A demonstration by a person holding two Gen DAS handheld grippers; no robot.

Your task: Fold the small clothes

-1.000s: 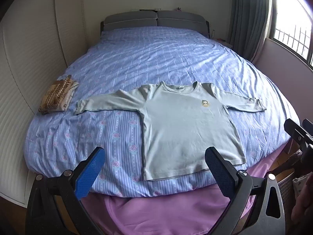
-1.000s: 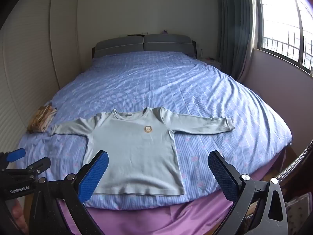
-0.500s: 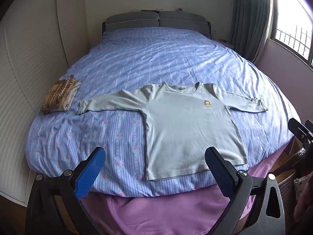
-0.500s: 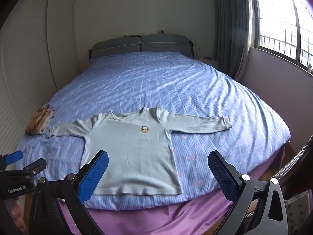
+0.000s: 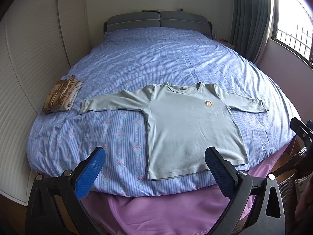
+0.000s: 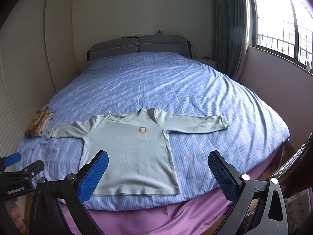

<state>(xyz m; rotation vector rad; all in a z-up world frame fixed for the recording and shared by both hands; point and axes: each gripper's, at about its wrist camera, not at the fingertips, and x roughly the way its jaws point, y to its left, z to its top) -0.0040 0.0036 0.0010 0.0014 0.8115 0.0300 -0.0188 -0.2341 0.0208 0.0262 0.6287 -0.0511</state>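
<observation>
Left wrist view takes in most of a wide bed [image 5: 176,54] covered with a blue striped quilt printed with roses, a purple sheet [image 5: 166,211] hanging below the quilt's near edge at 6 o'clock. A grey padded headboard [image 5: 158,20] stands at 12 o'clock, a louvred wardrobe [image 5: 29,64] fills the 9 o'clock side, and a grey-green curtain [image 5: 250,17] hangs beside the window [image 5: 293,21] at 2 o'clock.

A pale green long-sleeved shirt [image 5: 189,127] lies flat and face up on the quilt near the foot of the bed, neckline toward 12 o'clock, hem toward 6 o'clock, both sleeves stretched straight out to 9 and 3 o'clock. A small round monkey badge [image 5: 209,103] sits on its chest. From the left gripper [image 5: 156,173] the shirt lies ahead toward 1 o'clock, its hem just beyond the right fingertip and apart from it; the blue-padded fingers [image 5: 90,173] are spread wide with nothing between them.

In the right wrist view the right gripper [image 6: 158,175] also stands wide apart and empty, with the shirt [image 6: 129,150] ahead toward 11 o'clock, its hem near the left pad without clear contact.

A folded brown patterned cloth [image 5: 61,94] rests at 10 o'clock, just beyond the left sleeve cuff.
</observation>
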